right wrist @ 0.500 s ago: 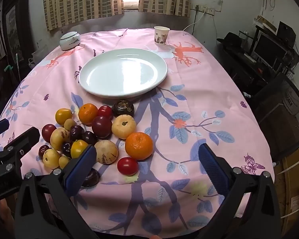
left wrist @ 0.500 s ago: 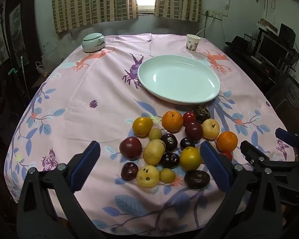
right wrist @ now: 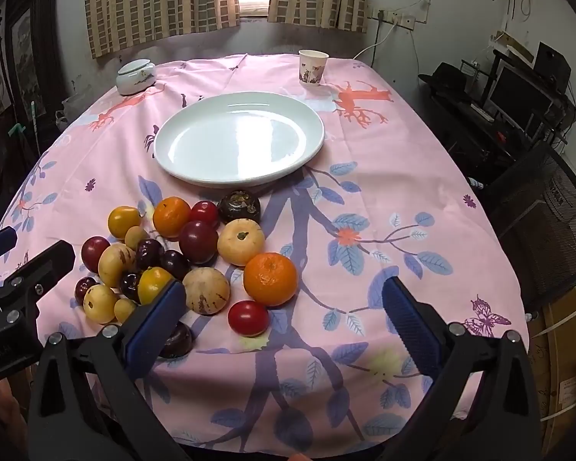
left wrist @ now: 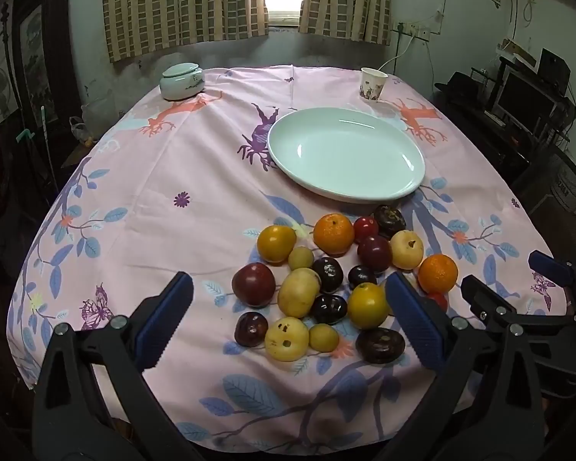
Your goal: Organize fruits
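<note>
A pile of several fruits (left wrist: pixel 326 280) lies on the pink cloth near the front edge: oranges, yellow, dark purple and red ones. In the right wrist view the same pile (right wrist: pixel 180 257) sits left of centre, with an orange (right wrist: pixel 270 278) and a small red fruit (right wrist: pixel 248 318) nearest. An empty white plate (left wrist: pixel 345 153) (right wrist: pixel 238 138) lies just beyond the pile. My left gripper (left wrist: pixel 288 320) is open, hovering above the near fruits. My right gripper (right wrist: pixel 282 319) is open too, to the right of the pile, with nothing held.
A lidded white jar (left wrist: pixel 181 81) (right wrist: pixel 135 73) stands at the far left and a paper cup (left wrist: pixel 372 84) (right wrist: pixel 312 66) at the far right. The pink flowered tablecloth (right wrist: pixel 384 192) covers the table. A desk with a monitor (right wrist: pixel 518 92) and a mesh chair (right wrist: pixel 549 215) are on the right.
</note>
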